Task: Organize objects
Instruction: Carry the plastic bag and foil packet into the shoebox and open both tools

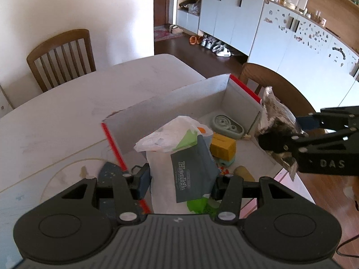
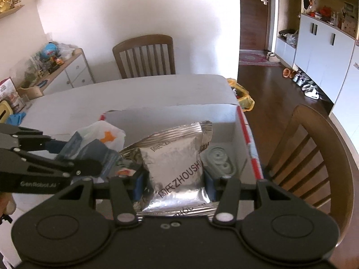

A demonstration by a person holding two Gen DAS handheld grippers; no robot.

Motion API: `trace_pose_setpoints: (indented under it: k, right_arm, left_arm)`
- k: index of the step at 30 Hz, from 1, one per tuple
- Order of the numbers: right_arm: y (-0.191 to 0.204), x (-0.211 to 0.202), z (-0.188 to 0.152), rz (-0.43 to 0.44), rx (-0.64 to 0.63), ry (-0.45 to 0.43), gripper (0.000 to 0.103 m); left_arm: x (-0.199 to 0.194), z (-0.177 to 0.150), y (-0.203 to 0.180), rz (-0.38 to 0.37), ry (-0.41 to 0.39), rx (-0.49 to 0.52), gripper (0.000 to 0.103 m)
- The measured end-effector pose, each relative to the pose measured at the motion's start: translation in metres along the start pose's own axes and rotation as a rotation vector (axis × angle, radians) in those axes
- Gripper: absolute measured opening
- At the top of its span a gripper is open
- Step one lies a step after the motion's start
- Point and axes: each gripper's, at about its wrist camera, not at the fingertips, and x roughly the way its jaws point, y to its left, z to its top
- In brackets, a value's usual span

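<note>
My left gripper (image 1: 180, 185) is shut on a white plastic bag (image 1: 172, 139) stuffed with a grey "Health" packet (image 1: 193, 174) and green packs, held over the near end of an open cardboard box (image 1: 179, 103) with red edges. My right gripper (image 2: 175, 185) is shut on a silver foil pouch (image 2: 175, 168) printed "ZHOUSHI", held over the same box (image 2: 224, 116). In the left wrist view the pouch (image 1: 277, 121) and the right gripper (image 1: 282, 139) hang by the box's right wall. The right wrist view shows the left gripper (image 2: 74, 159) with the bag (image 2: 105, 136) at the left.
Inside the box lie a grey-green tape dispenser (image 1: 226, 126), a yellow carton (image 1: 223, 149) and small items. The box rests on a white table (image 1: 67, 116). Wooden chairs stand at the far side (image 1: 61, 56) and right (image 2: 314, 157). White cabinets (image 1: 291, 40) line the far wall.
</note>
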Motion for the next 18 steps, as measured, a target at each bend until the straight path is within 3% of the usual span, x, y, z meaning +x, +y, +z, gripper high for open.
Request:
trace_pose_setpoints:
  k: [18]
  right_arm:
    - [-0.018, 0.061, -0.011, 0.002, -0.04, 0.12, 0.05]
  left_arm:
    - [0.059, -0.012, -0.026, 0.018, 0.098, 0.006, 0.051]
